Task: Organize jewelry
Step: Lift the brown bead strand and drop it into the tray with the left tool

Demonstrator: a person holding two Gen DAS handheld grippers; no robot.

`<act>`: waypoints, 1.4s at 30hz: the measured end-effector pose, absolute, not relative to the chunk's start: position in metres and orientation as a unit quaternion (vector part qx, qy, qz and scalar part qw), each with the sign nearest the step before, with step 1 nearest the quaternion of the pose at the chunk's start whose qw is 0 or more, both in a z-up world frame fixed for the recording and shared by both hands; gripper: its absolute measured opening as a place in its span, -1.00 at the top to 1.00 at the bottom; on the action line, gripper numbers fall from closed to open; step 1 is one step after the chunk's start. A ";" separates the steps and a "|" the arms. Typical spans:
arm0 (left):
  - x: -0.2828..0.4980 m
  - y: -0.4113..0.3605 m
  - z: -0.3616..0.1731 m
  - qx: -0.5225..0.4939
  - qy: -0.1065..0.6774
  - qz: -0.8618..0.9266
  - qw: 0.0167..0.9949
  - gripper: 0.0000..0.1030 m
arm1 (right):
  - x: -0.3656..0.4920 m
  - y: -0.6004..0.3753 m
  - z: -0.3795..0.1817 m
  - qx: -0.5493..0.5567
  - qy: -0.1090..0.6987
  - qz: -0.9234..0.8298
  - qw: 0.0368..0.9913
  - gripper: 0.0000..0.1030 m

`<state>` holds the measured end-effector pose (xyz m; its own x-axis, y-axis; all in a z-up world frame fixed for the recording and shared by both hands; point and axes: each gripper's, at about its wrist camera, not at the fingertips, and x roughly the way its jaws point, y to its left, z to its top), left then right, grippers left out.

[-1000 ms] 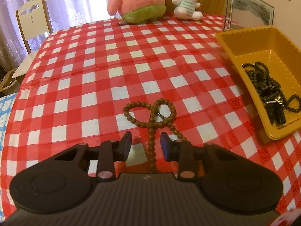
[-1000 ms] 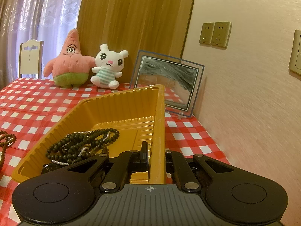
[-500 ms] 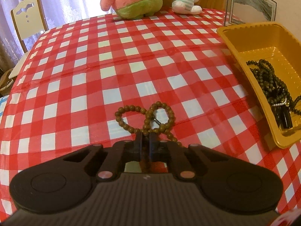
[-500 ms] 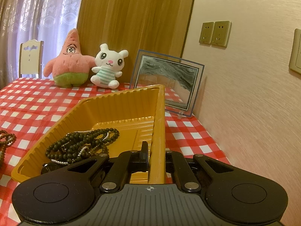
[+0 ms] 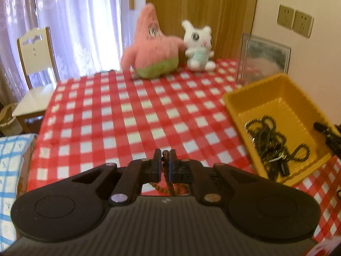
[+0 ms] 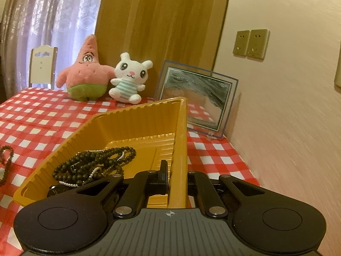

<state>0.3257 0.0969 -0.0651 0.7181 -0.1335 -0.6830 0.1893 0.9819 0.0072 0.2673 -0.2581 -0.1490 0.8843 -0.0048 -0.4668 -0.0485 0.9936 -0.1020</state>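
My left gripper (image 5: 164,164) is shut on a brown bead string (image 5: 164,159). It holds the string lifted above the red checked table; beads hang below the fingers, mostly hidden. The string's loop shows at the left edge of the right wrist view (image 6: 6,160). The yellow tray (image 5: 275,89) lies to the right with dark bead strings (image 5: 268,136) in it. My right gripper (image 6: 177,177) is shut on the tray's right wall (image 6: 180,140). The dark beads (image 6: 91,164) lie just left of it inside the tray.
A pink star plush (image 5: 151,47) and a white rabbit plush (image 5: 198,47) stand at the table's far edge. A framed picture (image 5: 264,57) leans on the wall behind the tray. A white chair (image 5: 36,64) stands at the far left.
My left gripper closed on the brown bead string and lifted it off the table, tilting up. The right gripper and tray have not moved.
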 end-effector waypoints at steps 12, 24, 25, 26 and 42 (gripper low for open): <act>0.306 0.085 0.004 0.042 0.310 -0.109 0.944 0.89 | 0.272 -0.258 -0.147 -0.056 0.236 0.020 0.970 0.90; 0.312 0.035 0.069 0.059 0.241 -0.196 0.949 0.89 | 0.271 -0.260 -0.149 -0.046 0.239 0.020 0.970 0.90; 0.312 0.029 0.073 0.058 0.233 -0.207 0.948 0.89 | 0.271 -0.260 -0.149 -0.045 0.239 0.020 0.970 0.90; 0.313 0.023 0.077 0.057 0.225 -0.218 0.948 0.89 | 0.271 -0.260 -0.150 -0.045 0.238 0.020 0.970 0.90; 0.374 -0.073 0.019 0.008 0.274 -0.333 0.902 0.89 | 0.272 -0.262 -0.149 -0.039 0.239 0.021 0.970 0.91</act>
